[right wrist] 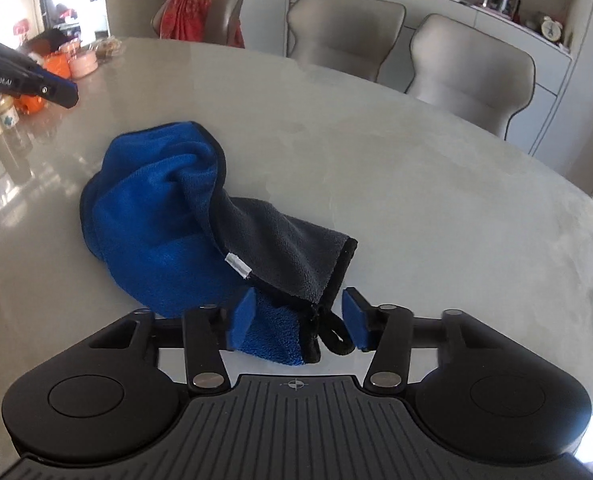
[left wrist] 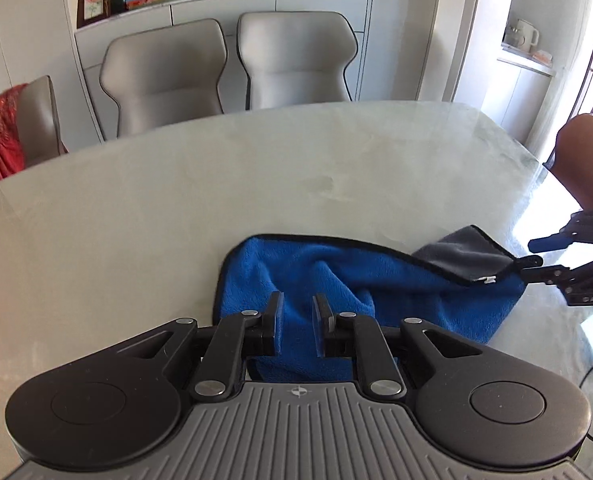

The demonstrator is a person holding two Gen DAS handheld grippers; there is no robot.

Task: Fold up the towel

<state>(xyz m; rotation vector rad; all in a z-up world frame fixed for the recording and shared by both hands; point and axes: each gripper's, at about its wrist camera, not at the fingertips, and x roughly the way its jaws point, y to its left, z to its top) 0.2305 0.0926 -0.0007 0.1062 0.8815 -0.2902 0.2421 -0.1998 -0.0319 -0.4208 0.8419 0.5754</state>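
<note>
The left gripper (left wrist: 298, 326) has its jaws narrowly apart astride a blue fold, grip unclear; the right gripper (right wrist: 298, 318) stands with jaws apart around the towel (right wrist: 164, 216) corner, pads not pressing; the towel lies rumpled on the pale table (right wrist: 416, 184)

we held our left gripper (left wrist: 297, 322) tilted steeply downward, its 2 black fingers (left wrist: 271, 322) standing close together with only a narrow gap, blue cloth filling that gap; whether the pads pressed it we could not tell. our right gripper (right wrist: 299, 318) also pointed down at a slant, its 2 blue pads (right wrist: 241, 317) parted, the left pad against the cloth and the right pad clear of it. in the left wrist view our bare right forearm (left wrist: 584, 160) reached in from the right edge behind that gripper.
</note>
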